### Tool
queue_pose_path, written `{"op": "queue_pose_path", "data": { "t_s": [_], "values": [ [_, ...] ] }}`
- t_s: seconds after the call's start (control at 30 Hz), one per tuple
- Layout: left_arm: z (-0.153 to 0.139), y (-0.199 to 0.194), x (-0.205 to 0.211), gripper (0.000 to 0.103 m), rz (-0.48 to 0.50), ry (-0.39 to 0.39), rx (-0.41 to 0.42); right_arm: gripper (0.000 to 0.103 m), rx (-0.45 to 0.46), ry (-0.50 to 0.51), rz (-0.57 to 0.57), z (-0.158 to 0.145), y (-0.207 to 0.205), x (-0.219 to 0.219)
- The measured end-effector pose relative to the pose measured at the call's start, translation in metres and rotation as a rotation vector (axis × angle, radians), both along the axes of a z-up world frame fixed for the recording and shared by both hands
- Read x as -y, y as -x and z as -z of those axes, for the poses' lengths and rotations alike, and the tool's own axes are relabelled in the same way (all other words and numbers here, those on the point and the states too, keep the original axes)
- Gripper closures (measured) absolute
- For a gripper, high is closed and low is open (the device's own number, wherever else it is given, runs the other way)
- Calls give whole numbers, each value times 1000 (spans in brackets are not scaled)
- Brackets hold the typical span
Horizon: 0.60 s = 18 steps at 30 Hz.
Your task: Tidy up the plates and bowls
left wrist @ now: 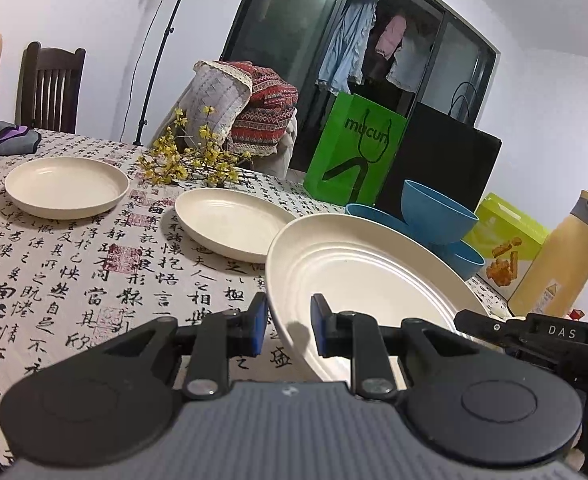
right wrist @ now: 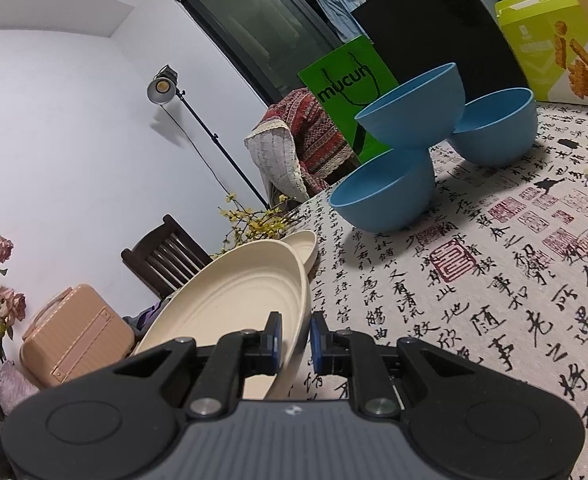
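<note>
Reads "mucun" in dark letters on green paper bag [left wrist: 354,148]. Reads "DAS" in pale letters on black hand-held gripper [left wrist: 550,334] at right edge. Printed with Chinese calligraphy all over tablecloth [left wrist: 73,272].

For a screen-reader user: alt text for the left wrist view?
The left hand-held gripper grips the rim of a cream plate raised at a tilt over a calligraphy tablecloth. Two more cream plates lie beyond, with blue bowls at right.

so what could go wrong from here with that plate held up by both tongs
1. The cream plate is tilted and pinched only at its rim by the left tongs and right tongs; if either pair pulls away, it could slip or twist free.
2. The top blue bowl perches across two other bowls just beyond the plate; a nudge from its edge could topple the pile.
3. The yellow bottle stands close by and could be knocked.
</note>
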<state>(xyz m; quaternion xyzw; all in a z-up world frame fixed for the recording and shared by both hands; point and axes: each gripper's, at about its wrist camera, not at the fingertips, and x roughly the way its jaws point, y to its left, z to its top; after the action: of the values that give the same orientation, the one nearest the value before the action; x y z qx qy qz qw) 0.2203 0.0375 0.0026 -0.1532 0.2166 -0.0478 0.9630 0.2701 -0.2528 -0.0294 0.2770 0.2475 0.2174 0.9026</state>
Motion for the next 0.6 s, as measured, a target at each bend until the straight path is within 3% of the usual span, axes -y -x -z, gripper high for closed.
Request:
{"op": "queue_pose_path", "data": {
  "t_s": [0.6],
  "values": [
    [13, -3, 15, 80, 21, -4, -29, 88, -21, 5, 23, 10, 7, 16]
  ]
}}
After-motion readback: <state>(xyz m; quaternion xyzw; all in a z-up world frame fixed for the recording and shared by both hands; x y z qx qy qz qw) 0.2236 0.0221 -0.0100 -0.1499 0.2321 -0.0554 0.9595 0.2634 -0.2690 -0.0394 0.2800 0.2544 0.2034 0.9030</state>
